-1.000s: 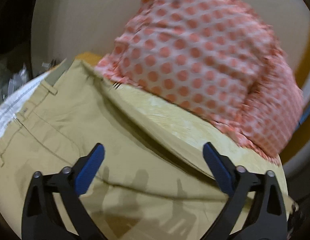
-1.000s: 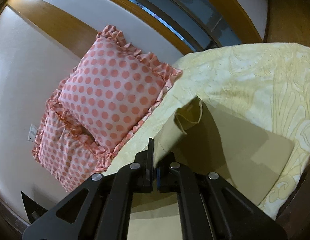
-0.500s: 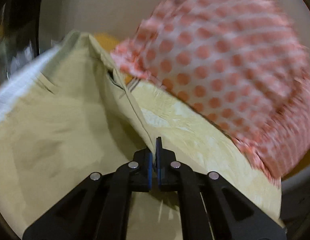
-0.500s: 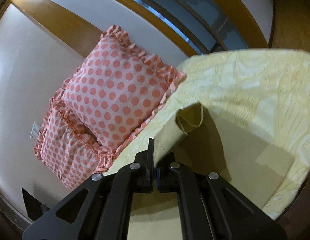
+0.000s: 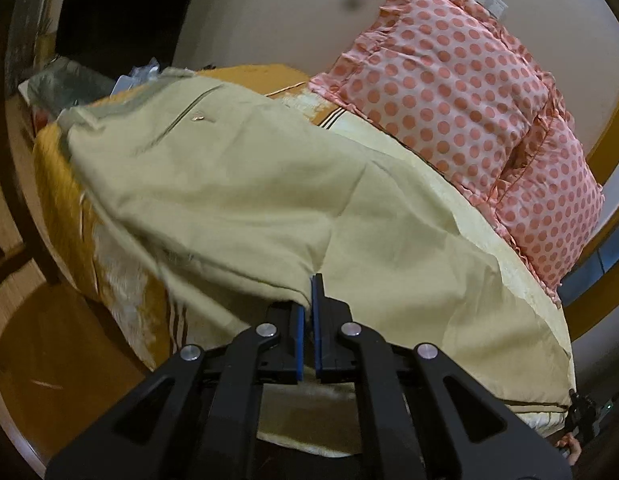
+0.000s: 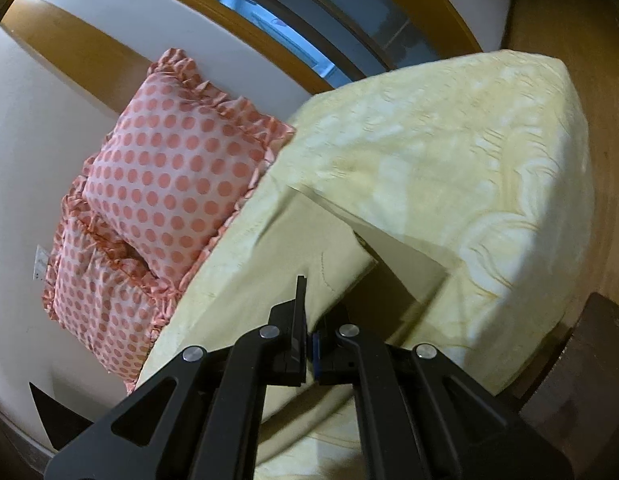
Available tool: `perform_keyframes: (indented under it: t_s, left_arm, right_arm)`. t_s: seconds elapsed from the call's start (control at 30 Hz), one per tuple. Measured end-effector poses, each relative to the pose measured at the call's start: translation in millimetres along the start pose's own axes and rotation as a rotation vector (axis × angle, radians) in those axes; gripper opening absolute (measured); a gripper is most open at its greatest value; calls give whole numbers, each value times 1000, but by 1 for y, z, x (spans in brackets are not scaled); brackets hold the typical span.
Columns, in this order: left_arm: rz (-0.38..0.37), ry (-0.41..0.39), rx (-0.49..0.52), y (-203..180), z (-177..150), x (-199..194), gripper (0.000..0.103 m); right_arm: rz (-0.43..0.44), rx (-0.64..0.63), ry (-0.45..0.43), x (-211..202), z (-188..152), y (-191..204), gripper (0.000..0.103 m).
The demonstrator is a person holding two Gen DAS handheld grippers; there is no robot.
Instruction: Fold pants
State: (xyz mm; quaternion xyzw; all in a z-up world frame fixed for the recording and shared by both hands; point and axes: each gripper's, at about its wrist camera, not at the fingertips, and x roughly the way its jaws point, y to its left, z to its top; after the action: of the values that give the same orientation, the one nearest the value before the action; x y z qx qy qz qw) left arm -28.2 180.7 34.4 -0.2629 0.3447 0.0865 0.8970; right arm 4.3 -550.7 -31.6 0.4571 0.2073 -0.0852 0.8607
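Note:
Khaki pants (image 5: 245, 184) lie spread over the bed, waistband at the far left, seat pocket and button facing up. My left gripper (image 5: 312, 292) is shut on a fold of the pants cloth and holds it off the bed. In the right wrist view my right gripper (image 6: 307, 312) is shut on the khaki pants (image 6: 309, 240) near a stitched edge, and the cloth is pulled taut above the bedspread.
A pale yellow patterned bedspread (image 6: 449, 168) covers the bed. Two pink polka-dot pillows (image 5: 469, 112) lean on the wall at the head, also seen in the right wrist view (image 6: 169, 184). A wooden floor (image 5: 49, 340) lies beside the bed. Clutter (image 5: 69, 80) sits beyond the waistband.
My left gripper was open above the pants, then shut on the cloth and has lifted and drawn it over. My right gripper stayed shut and pulled its end taut.

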Motion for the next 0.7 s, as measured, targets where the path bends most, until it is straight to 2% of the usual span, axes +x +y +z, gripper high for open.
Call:
perform_keyframes:
  t_s: [0.17,0.23,0.27,0.3,0.33,0.37,0.4,0.43,0.53,0.6,0.67,0.7]
  left_arm:
    - [9,-1,15,5,-14,2,3]
    - [24,-20,58,2,-17,3,7]
    - [24,-29,70,1,-19,1,8]
    - [15,-39,72,1,-19,-3,16]
    - [8,-45,74,1,-19,-4,22]
    - [-3,-61,78,0,-19,-8,36]
    - [9,-78,82,-1,-19,-11,51]
    - [24,-97,85,-2,-19,-14,52]
    - [19,-108,75,2,-18,-18,52]
    - [19,-108,59,5,-16,-17,52]
    - [14,-118,43,9,-15,-18,52]
    - [12,-123,36,11,-15,-19,52]
  right_arm:
    - [-41,-19,-3,-3,-5,-8,1]
    - [-85,-56,-24,-8,-7,-4,6]
    - [-120,-83,-59,-17,-8,1,16]
    - [-131,-93,-92,-24,-8,3,44]
    - [-128,-97,-123,-29,-8,2,55]
    - [-134,-99,-161,-35,-8,2,66]
    - [-182,-104,-196,-39,-8,2,66]
    - [-209,-102,-202,-40,-7,-1,66]
    - [-206,-103,-209,-37,-10,-5,63]
    - [-187,-145,-172,-29,-16,1,47]
    - [-209,-217,-174,-24,-29,13,47]
    - [-202,-236,-168,-23,-32,16,35]
